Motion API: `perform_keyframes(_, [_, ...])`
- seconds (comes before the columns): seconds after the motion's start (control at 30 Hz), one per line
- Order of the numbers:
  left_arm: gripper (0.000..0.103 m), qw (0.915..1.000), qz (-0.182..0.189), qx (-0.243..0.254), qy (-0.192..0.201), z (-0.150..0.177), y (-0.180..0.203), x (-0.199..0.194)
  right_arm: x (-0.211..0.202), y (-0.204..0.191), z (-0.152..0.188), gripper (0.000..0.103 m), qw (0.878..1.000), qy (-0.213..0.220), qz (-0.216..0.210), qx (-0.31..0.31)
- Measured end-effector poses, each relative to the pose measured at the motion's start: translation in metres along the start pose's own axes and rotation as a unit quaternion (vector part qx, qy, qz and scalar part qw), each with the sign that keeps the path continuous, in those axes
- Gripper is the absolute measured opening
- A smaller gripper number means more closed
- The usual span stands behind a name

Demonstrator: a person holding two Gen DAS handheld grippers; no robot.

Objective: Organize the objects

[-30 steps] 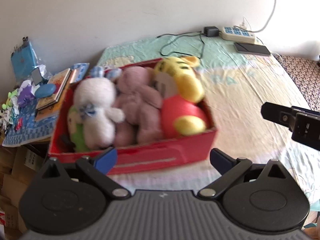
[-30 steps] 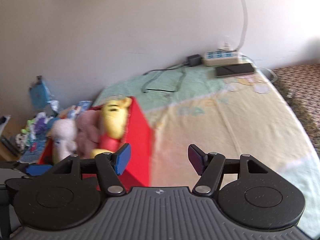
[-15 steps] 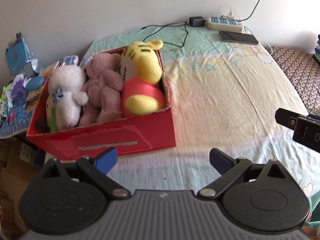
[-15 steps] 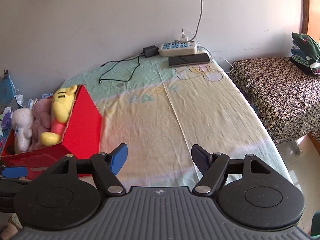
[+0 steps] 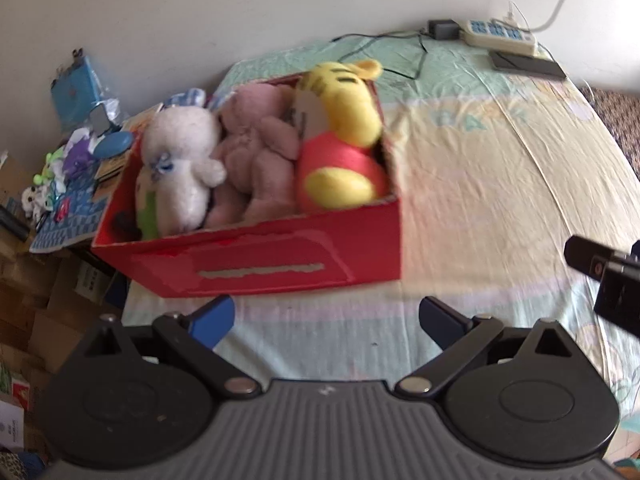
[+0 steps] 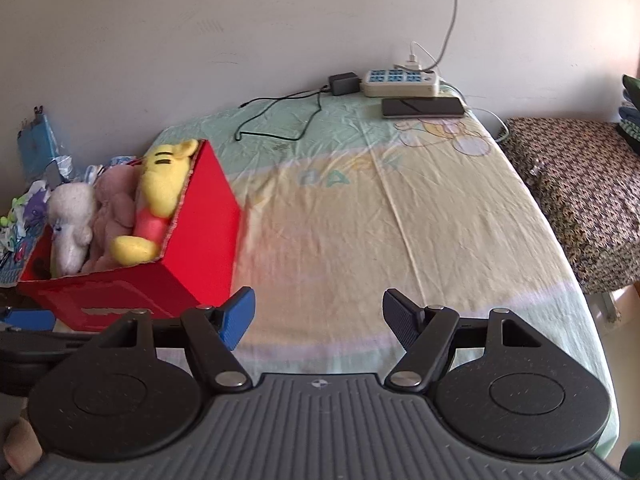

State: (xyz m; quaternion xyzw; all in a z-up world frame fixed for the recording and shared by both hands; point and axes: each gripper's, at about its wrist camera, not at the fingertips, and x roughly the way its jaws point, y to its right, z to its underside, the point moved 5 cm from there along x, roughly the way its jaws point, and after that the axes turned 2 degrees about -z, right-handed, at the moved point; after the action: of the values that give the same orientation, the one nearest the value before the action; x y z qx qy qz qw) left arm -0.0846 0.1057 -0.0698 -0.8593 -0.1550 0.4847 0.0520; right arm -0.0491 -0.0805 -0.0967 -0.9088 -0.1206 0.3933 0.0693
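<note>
Left wrist view: red box [image 5: 280,256] now sits further right than before.

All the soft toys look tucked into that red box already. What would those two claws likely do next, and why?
Probably back both away and stop. The white plush, pink plush and yellow tiger plush all sit inside the red box, and the left gripper and right gripper are open and empty over bare bedsheet.

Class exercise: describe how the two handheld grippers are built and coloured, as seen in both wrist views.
Both the left gripper and the right gripper have a ribbed grey body, two black round discs, black link arms with silver pivot pins, and two fingers with blue ribbed pads. No cables or sleeves show.
</note>
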Motion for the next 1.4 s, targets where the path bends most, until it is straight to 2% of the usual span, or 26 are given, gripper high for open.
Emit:
perform_keyframes(0.33, [0.099, 0.9992, -0.014, -0.037, 0.011, -0.019, -0.059, 0.006, 0.007, -0.061, -0.024, 0.073, 0.999, 0.007, -0.029, -0.02])
perform_keyframes(0.8, [0.099, 0.9993, -0.009, -0.035, 0.007, -0.04, -0.148, 0.031, 0.024, -0.149, -0.042, 0.075, 1.0, 0.015, -0.019, -0.019])
perform_keyframes(1.07, [0.1, 0.9997, 0.004, -0.022, 0.006, -0.045, -0.179, 0.047, 0.033, -0.176, -0.04, 0.077, 1.0, 0.014, 0.005, -0.005])
perform_keyframes(1.4, [0.1, 0.9997, 0.021, -0.004, 0.005, -0.045, -0.193, 0.061, 0.038, -0.189, -0.04, 0.08, 0.999, 0.019, 0.028, 0.007])
